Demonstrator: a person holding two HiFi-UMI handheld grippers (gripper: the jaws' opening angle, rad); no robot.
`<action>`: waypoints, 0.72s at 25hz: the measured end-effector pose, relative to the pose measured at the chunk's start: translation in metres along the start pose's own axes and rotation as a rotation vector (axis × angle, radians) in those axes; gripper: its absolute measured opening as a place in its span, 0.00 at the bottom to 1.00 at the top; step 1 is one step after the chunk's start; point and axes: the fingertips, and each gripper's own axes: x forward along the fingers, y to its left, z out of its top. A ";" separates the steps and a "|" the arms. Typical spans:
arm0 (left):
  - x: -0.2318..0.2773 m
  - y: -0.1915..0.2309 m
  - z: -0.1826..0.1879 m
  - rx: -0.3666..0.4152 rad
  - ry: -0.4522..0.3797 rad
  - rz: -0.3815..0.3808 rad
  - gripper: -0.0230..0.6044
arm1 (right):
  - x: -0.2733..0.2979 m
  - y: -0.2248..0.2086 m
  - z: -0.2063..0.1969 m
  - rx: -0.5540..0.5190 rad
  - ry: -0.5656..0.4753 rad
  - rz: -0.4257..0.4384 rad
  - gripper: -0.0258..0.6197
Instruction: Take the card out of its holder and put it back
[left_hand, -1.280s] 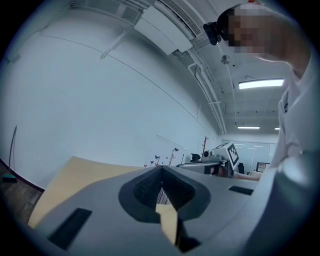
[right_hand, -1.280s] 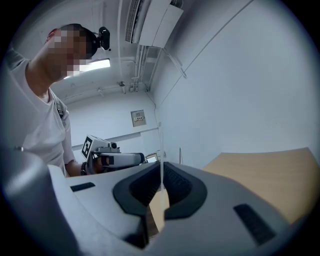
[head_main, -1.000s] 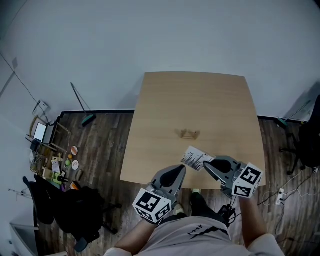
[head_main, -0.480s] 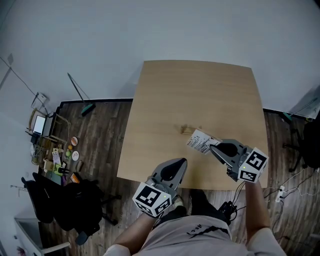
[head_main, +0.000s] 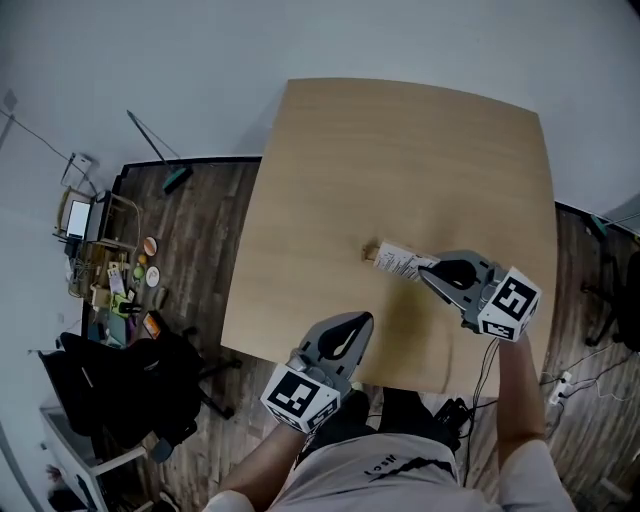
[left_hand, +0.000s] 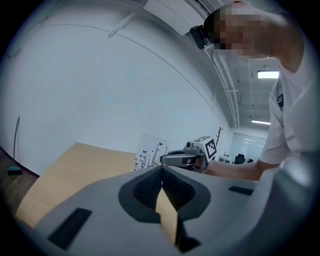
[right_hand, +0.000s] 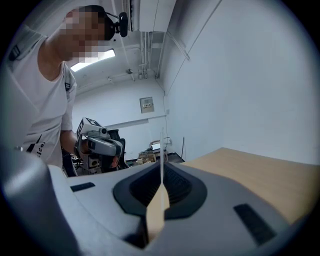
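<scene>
Evidently the removal is done: the right gripper pinches the white card printed with black marks, its far edge at the small wooden holder on the light wooden table. Whether it sits in the slot is unclear, so seating and release are left. The left gripper hangs pressed together, empty, near the table's front edge.

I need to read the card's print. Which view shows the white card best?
Left gripper view: the white card with black print faces it. Head view shows it small, tilted; right gripper view shows only its edge, pinched in the right tool.
</scene>
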 end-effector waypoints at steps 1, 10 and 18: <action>0.006 0.004 -0.003 -0.003 0.013 0.010 0.06 | 0.005 -0.010 -0.007 0.005 0.007 0.014 0.08; 0.035 0.026 -0.040 -0.064 0.097 0.075 0.06 | 0.042 -0.056 -0.058 0.048 0.035 0.107 0.08; 0.048 0.035 -0.064 -0.103 0.135 0.104 0.06 | 0.073 -0.075 -0.093 0.066 0.050 0.156 0.08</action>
